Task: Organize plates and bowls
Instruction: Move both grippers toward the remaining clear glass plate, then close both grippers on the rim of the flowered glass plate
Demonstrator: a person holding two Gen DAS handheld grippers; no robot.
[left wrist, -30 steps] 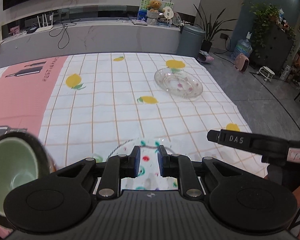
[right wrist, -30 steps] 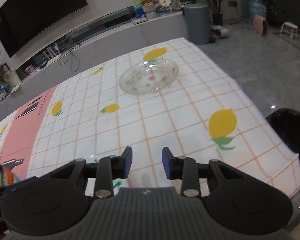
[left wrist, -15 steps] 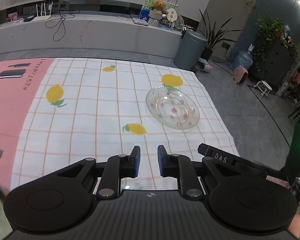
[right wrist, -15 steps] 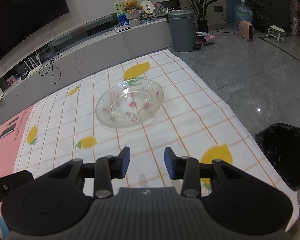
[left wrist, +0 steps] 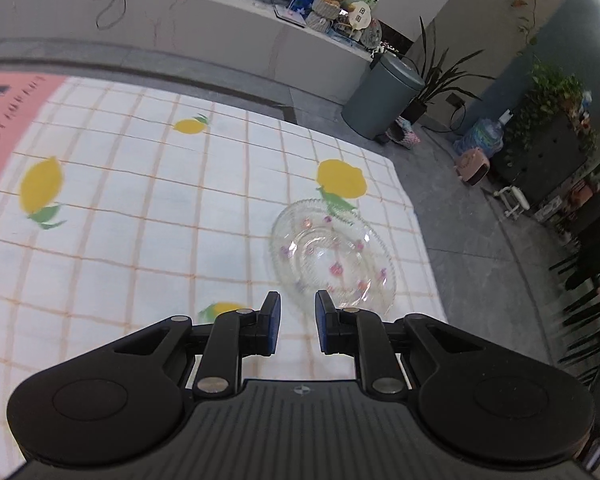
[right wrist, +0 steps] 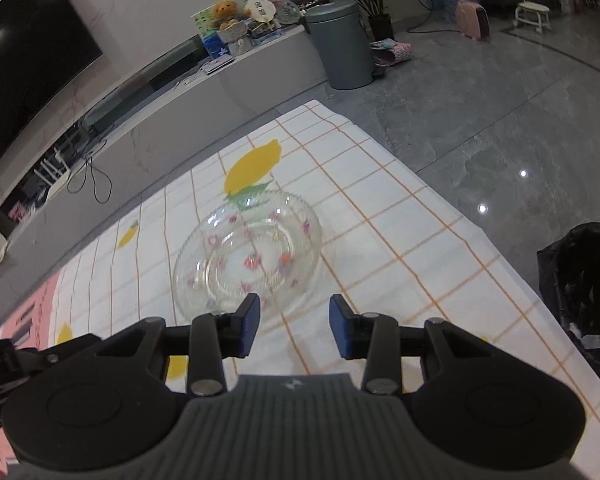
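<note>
Table (right wrist: 400, 216) covered by a white tablecloth (left wrist: 148, 248) with an orange grid and printed yellow lemons; a pink band runs along one side of the cloth. One clear glass plate (right wrist: 247, 256) with small pink and red motifs lies directly on the cloth, near the table corner closest to the grey floor. The plate's far rim overlaps the leaves of one large printed lemon (right wrist: 254, 168). A smaller printed lemon sits just beside the plate's near side.

A home living room: a wall-mounted television (right wrist: 28, 80) above a long media console (right wrist: 236, 76), a teddy bear (right wrist: 225, 12), potted plants (left wrist: 432, 80), tiled floor (right wrist: 500, 128).
</note>
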